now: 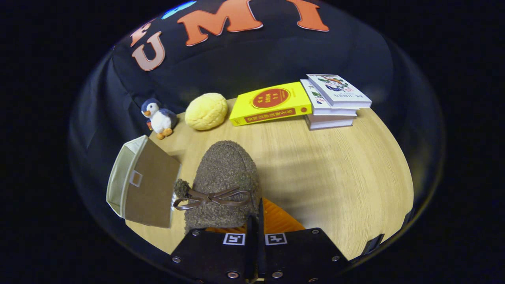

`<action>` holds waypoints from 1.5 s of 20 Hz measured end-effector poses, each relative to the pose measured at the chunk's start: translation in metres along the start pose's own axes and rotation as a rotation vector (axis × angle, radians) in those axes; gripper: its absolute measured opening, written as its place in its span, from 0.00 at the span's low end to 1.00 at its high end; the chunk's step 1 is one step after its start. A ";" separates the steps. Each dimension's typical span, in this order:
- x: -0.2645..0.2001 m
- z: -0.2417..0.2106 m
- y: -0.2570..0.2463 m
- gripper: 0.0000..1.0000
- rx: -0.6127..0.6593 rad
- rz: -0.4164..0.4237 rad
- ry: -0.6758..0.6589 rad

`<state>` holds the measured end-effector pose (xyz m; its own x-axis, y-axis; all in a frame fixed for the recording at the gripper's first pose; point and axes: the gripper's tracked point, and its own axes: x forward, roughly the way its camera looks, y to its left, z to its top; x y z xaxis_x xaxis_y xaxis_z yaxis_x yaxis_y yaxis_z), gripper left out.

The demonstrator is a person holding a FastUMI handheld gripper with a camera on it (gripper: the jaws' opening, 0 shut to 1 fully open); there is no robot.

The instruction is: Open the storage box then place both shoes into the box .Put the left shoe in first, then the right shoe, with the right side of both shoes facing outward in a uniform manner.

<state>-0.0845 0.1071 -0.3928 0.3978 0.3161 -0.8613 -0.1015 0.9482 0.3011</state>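
A brown fleecy shoe [225, 173] with a thin brown bow hangs just ahead of my fingers, toe pointing away from me, over the wooden table [335, 169]. My gripper [255, 221] is shut on the shoe's rim, and the orange lining shows beside the fingers. Left of the shoe stands the beige storage box [117, 177]. Its brown flap [152, 189] is swung open and its pale inside shows. The shoe's bow end nearly touches the flap. I cannot tell whether this is the left or the right shoe.
Along the back of the table are a plush penguin [159, 117], a round yellow plush bun [206, 111], a yellow book [272, 103] and a stack of three books [335, 102]. Bare wood lies right of the shoe.
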 end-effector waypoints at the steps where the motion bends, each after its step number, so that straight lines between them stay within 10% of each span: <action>1: -0.005 0.007 0.021 0.04 -0.002 0.017 -0.006; 15: -0.005 0.024 0.273 0.04 -0.135 0.199 0.012; 23: 0.042 0.006 0.300 0.06 -0.137 0.103 0.057; 30: 0.039 -0.016 0.310 0.31 -0.130 0.159 0.109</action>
<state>-0.1149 0.4140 -0.3394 0.2677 0.4567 -0.8484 -0.2747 0.8802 0.3871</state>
